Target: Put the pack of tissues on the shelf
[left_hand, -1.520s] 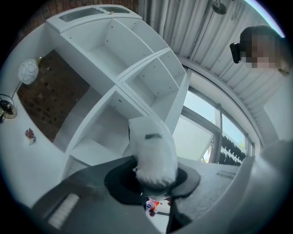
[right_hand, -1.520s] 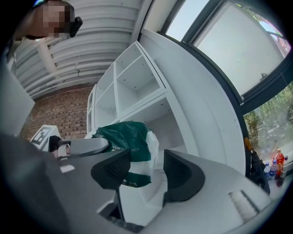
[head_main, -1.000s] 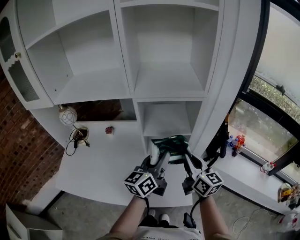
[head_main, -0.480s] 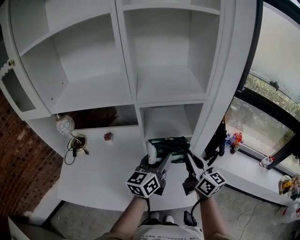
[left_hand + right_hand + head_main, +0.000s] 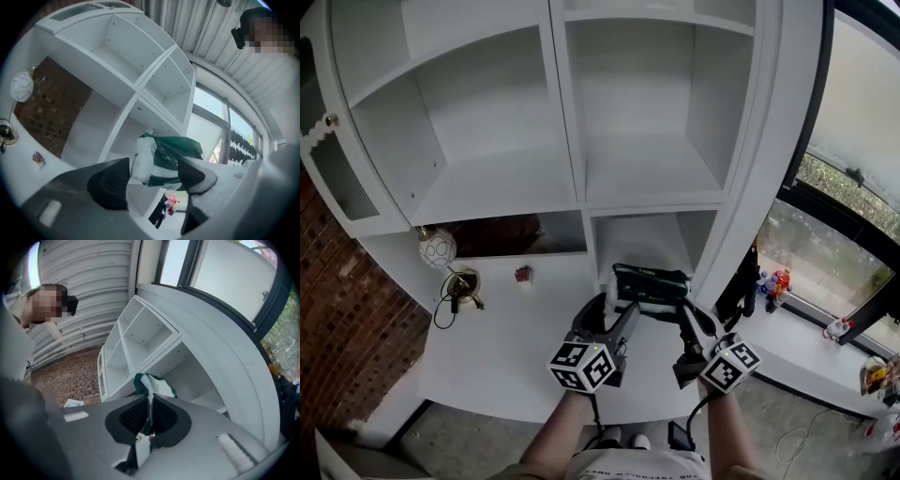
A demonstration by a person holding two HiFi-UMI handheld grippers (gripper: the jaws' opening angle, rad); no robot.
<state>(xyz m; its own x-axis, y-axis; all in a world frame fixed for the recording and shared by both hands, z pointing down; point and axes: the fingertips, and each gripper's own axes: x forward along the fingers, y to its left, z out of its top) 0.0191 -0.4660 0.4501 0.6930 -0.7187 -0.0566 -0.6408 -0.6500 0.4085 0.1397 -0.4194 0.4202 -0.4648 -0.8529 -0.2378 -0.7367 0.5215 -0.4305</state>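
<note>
The pack of tissues (image 5: 649,284) is held aloft just before the low compartment (image 5: 652,246) of the white shelf unit, not yet set inside. Its wrapper edge is pinched by the closed right gripper (image 5: 684,314). The left gripper (image 5: 609,316) jaws have just been opening and stand wide, with the pack between them but unpressed. Placement is judged still to be done.

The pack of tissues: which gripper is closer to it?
Right. The right gripper is shut on a wrapper edge of the pack of tissues. The left gripper has jaws that have just been opening; the pack's white end sits between them, unpressed.
</note>
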